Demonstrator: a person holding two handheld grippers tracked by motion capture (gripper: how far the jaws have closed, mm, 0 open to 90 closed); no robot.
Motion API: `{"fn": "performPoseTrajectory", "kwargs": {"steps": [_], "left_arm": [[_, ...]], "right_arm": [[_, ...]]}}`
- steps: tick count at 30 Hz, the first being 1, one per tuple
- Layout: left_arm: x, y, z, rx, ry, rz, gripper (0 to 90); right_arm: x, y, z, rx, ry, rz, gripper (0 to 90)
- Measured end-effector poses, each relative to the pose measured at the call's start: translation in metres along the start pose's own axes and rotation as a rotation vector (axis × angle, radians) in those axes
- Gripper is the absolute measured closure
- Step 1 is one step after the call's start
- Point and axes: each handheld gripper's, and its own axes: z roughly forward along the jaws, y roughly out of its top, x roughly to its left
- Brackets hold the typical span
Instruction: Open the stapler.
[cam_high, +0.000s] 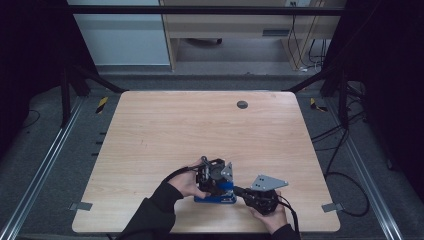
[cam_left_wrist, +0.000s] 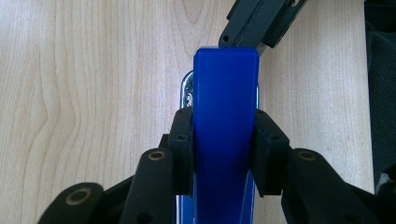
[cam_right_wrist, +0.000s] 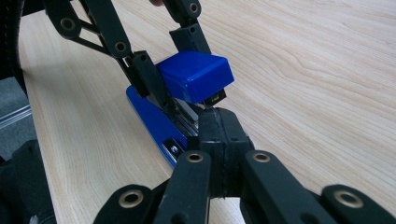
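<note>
A blue stapler (cam_high: 216, 199) lies near the front edge of the wooden table (cam_high: 200, 125). My left gripper (cam_high: 219, 188) comes down on it from above and is shut on its blue top arm (cam_left_wrist: 225, 93), one pad (cam_left_wrist: 183, 140) pressed on each side. My right gripper (cam_high: 238, 191) reaches in from the right, jaws shut together with nothing between them. In the right gripper view its joined tips (cam_right_wrist: 217, 126) sit at the stapler's (cam_right_wrist: 194, 74) front end, just under the nose of the top arm, against the metal part. The left gripper (cam_right_wrist: 170, 58) holds the arm behind there.
A round grey grommet (cam_high: 242, 104) is set in the table's far side. Dark frame posts and cables stand around the table, and metal rails run along both sides. The person's forearms come in from the bottom edge.
</note>
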Motion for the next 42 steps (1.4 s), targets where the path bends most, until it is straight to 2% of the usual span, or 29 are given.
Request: {"fn": "performPoseTrajectory", "kwargs": {"steps": [1, 7, 11, 19, 25, 30, 34, 35, 37, 40, 42], "left_arm": [[0.0, 0.0, 0.0, -0.006, -0.002, -0.009, 59.8], [-0.001, -0.002, -0.009, -0.036, 0.023, -0.02, 51.8], [-0.004, -0.01, -0.021, -0.069, 0.035, -0.036, 50.3], [-0.004, -0.039, -0.042, -0.051, 0.069, -0.071, 48.5], [-0.005, -0.05, -0.048, -0.052, 0.075, -0.086, 48.4], [-0.004, -0.046, -0.049, -0.04, 0.063, -0.077, 47.5], [-0.003, -0.039, -0.05, -0.014, 0.06, -0.054, 46.8], [-0.004, -0.038, -0.05, -0.02, 0.059, -0.061, 46.6], [-0.002, -0.036, -0.05, 0.001, 0.061, -0.045, 46.1], [-0.002, -0.033, -0.048, -0.002, 0.054, -0.052, 45.8], [-0.002, -0.03, -0.047, 0.014, 0.053, -0.038, 45.6]], "right_arm": [[0.0, 0.0, 0.0, -0.007, 0.006, 0.002, 90.0], [0.0, 0.001, 0.0, -0.014, 0.012, 0.007, 90.0], [0.0, 0.002, -0.001, -0.02, 0.015, 0.002, 90.0], [0.0, 0.008, -0.001, -0.034, 0.022, -0.017, 90.0], [0.003, 0.014, -0.001, -0.046, 0.031, -0.026, 90.0], [0.005, 0.018, 0.001, -0.037, 0.037, -0.04, 90.0], [0.006, 0.019, 0.0, -0.043, 0.039, -0.041, 90.0], [0.006, 0.019, 0.0, -0.043, 0.039, -0.041, 90.0], [0.006, 0.02, 0.0, -0.044, 0.041, -0.045, 90.0], [0.006, 0.02, 0.0, -0.045, 0.042, -0.046, 90.0], [0.007, 0.021, 0.001, -0.047, 0.043, -0.047, 90.0]]}}
